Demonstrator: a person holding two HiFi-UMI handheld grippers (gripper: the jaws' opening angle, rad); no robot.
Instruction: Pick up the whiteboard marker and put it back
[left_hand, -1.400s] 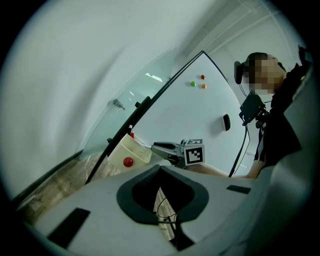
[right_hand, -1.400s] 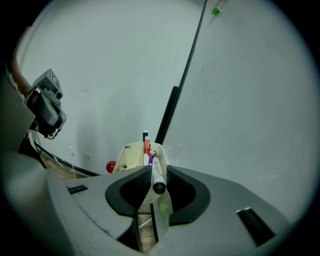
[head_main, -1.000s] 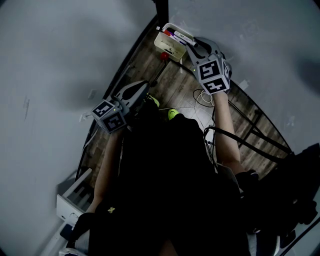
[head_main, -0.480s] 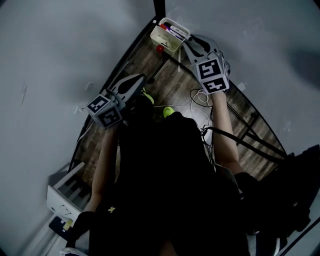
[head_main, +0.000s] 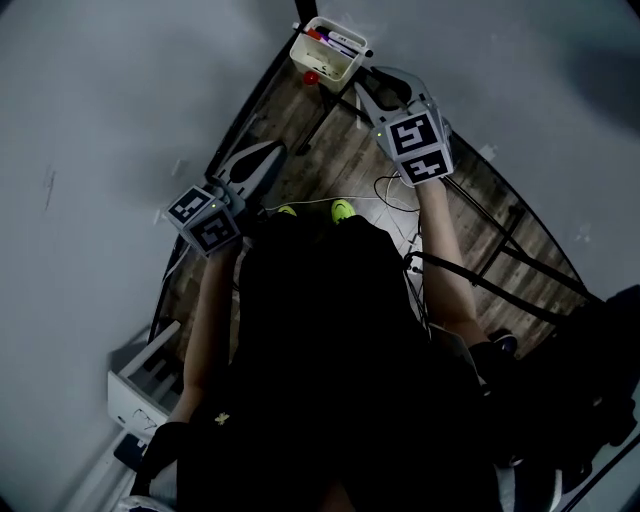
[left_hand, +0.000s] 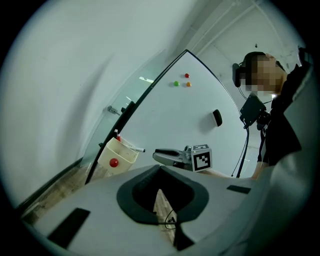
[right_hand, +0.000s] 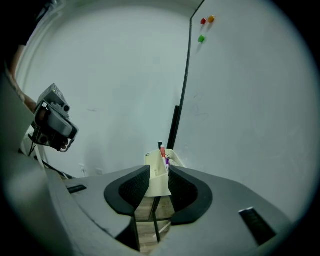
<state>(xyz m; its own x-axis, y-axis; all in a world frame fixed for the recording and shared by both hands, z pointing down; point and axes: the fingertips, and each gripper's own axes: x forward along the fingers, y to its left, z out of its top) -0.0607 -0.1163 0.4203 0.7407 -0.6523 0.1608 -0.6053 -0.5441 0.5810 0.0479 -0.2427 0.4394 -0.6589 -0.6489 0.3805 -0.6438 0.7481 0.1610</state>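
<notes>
Whiteboard markers (head_main: 333, 40) stand in the cream holder (head_main: 316, 64) hung at the whiteboard (left_hand: 195, 125) frame. I see my right claw (head_main: 358, 82) near it, spread and empty. My left claw (head_main: 268, 152) is pressed together, well apart.

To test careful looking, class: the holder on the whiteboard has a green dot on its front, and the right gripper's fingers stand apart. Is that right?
Not quite. The dot on the holder is red, not green; the left gripper view shows it. The right gripper fingers do stand apart.
</notes>
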